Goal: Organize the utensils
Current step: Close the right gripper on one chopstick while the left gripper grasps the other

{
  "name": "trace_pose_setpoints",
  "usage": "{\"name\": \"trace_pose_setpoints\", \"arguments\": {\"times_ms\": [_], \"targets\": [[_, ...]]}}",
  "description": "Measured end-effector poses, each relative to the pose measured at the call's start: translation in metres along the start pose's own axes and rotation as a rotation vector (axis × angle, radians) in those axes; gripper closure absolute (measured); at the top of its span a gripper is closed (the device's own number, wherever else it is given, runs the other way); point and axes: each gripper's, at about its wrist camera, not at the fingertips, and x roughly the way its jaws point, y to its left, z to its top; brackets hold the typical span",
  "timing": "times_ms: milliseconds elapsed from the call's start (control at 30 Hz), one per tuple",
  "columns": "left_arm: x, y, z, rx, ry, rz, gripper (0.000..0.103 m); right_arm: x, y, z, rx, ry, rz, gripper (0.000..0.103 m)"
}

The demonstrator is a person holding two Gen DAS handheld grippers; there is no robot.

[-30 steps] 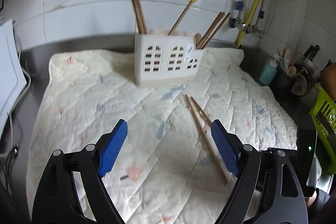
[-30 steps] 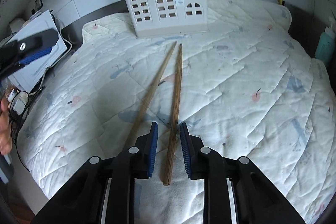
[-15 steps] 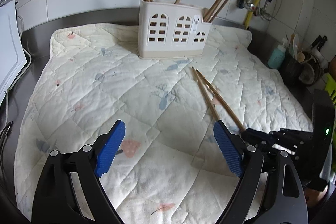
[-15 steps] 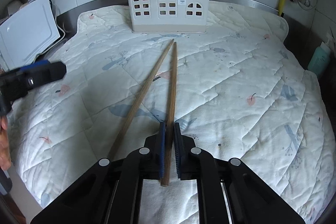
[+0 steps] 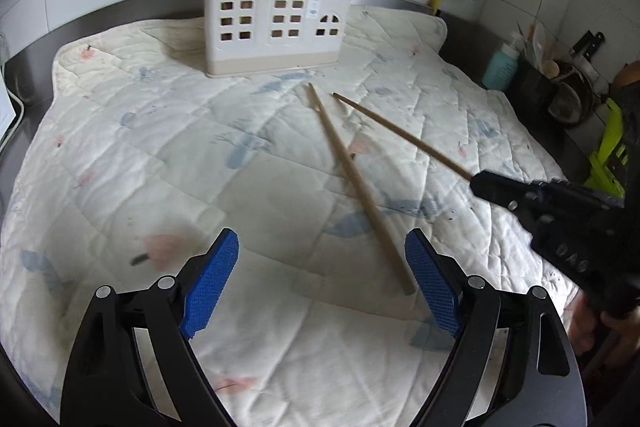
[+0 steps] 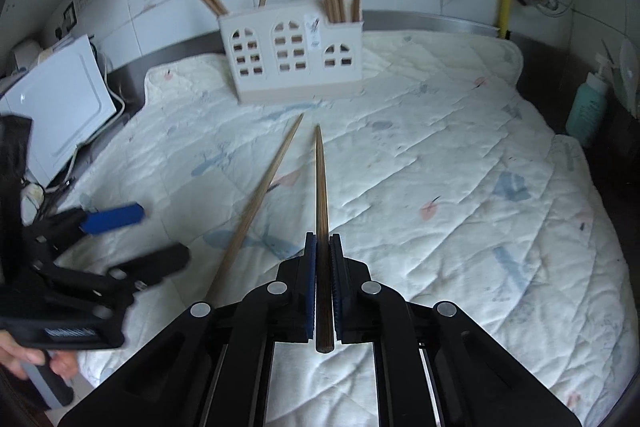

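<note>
A white utensil holder (image 5: 276,23) (image 6: 294,57) with arched cut-outs stands at the back of the quilted mat and holds several wooden chopsticks. My right gripper (image 6: 322,247) is shut on one wooden chopstick (image 6: 320,183) and holds it lifted off the mat, tip toward the holder; it shows in the left wrist view (image 5: 404,139) too. A second chopstick (image 5: 356,183) (image 6: 260,199) lies on the mat. My left gripper (image 5: 322,267) is open and empty, its right finger beside that chopstick's near end.
The cream quilted mat (image 5: 140,155) covers a steel counter. A white board (image 6: 60,107) and cables lie at the left. A teal bottle (image 5: 500,67), a dark pot and a green basket (image 5: 608,155) stand at the right. Pipes and a yellow hose run along the tiled wall.
My right gripper closed on one chopstick and lifted it off the mat. My left gripper moved forward and right toward the other chopstick, still open.
</note>
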Motion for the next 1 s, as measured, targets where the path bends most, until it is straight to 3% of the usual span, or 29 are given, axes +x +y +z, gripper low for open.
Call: {"name": "trace_pose_setpoints", "arguments": {"times_ms": [367, 767, 900, 1000], "targets": [[0.025, -0.019, 0.001, -0.091, 0.040, -0.054, 0.063, -0.015, -0.010, 0.001, 0.029, -0.045, 0.031, 0.097], [0.041, -0.028, 0.009, -0.123, 0.038, -0.024, 0.078, -0.016, -0.020, -0.001, 0.055, -0.052, 0.052, 0.097], [0.044, -0.032, 0.009, -0.091, 0.034, 0.033, 0.089, -0.016, -0.019, -0.001, 0.053, -0.053, 0.052, 0.097], [0.043, -0.037, 0.007, -0.057, 0.021, 0.070, 0.092, -0.017, -0.019, -0.001, 0.052, -0.054, 0.051, 0.097]]}}
